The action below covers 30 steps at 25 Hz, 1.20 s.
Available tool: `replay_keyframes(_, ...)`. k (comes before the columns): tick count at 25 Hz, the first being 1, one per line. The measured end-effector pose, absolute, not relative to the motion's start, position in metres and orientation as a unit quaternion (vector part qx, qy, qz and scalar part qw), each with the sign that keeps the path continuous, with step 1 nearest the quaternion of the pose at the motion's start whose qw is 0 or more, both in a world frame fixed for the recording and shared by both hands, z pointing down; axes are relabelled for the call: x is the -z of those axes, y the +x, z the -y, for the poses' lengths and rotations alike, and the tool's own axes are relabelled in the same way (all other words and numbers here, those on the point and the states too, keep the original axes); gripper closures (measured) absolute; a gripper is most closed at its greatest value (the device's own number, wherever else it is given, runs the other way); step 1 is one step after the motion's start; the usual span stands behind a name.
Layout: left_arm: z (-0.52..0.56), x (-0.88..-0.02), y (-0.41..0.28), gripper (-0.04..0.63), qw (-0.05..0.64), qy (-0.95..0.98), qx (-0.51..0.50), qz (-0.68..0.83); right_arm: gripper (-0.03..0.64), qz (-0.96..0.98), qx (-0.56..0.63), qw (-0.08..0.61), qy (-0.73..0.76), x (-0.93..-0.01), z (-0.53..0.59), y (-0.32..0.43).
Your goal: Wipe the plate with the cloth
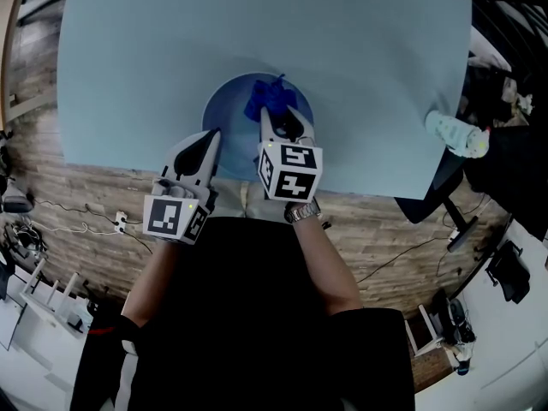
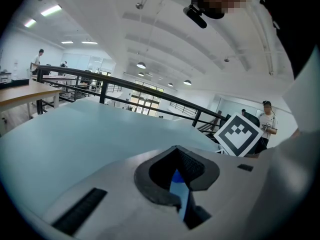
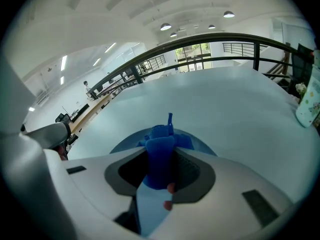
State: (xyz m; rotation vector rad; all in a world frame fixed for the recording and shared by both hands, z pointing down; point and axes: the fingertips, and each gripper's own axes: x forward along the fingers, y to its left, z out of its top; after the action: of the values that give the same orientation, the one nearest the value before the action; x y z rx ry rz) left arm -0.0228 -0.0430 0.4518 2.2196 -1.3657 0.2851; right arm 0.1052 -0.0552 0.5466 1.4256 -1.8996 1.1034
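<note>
A round blue plate (image 1: 229, 110) lies near the front edge of the pale blue table (image 1: 137, 58). A crumpled blue cloth (image 1: 269, 98) rests on the plate's right part. My right gripper (image 1: 276, 115) is shut on the cloth (image 3: 159, 159), which sticks out past the jaw tips over the plate (image 3: 202, 145). My left gripper (image 1: 214, 135) reaches the plate's near left rim. In the left gripper view its jaws stand shut, with a thin blue strip of the plate's rim (image 2: 178, 190) pinched between them.
A white patterned bottle (image 1: 458, 134) lies at the table's right edge, also seen in the right gripper view as the bottle (image 3: 310, 99). The table's front edge (image 1: 171, 168) runs just under both grippers. A dark chair base (image 1: 458, 217) stands on the floor at the right.
</note>
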Motion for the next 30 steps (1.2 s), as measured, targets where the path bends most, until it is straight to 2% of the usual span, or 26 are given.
replay_keyframes(16,0.042,-0.449,-0.055,0.594,0.259,0.801,-0.096,0.531,0.499,0.745,-0.401,0.279,0.454,-0.552,0.045,0.022)
replay_keyframes(30,0.045,-0.454,-0.061,0.594,0.263,0.795,-0.099,0.537,0.499,0.738,-0.408,0.291,0.452,-0.568,0.048,0.022)
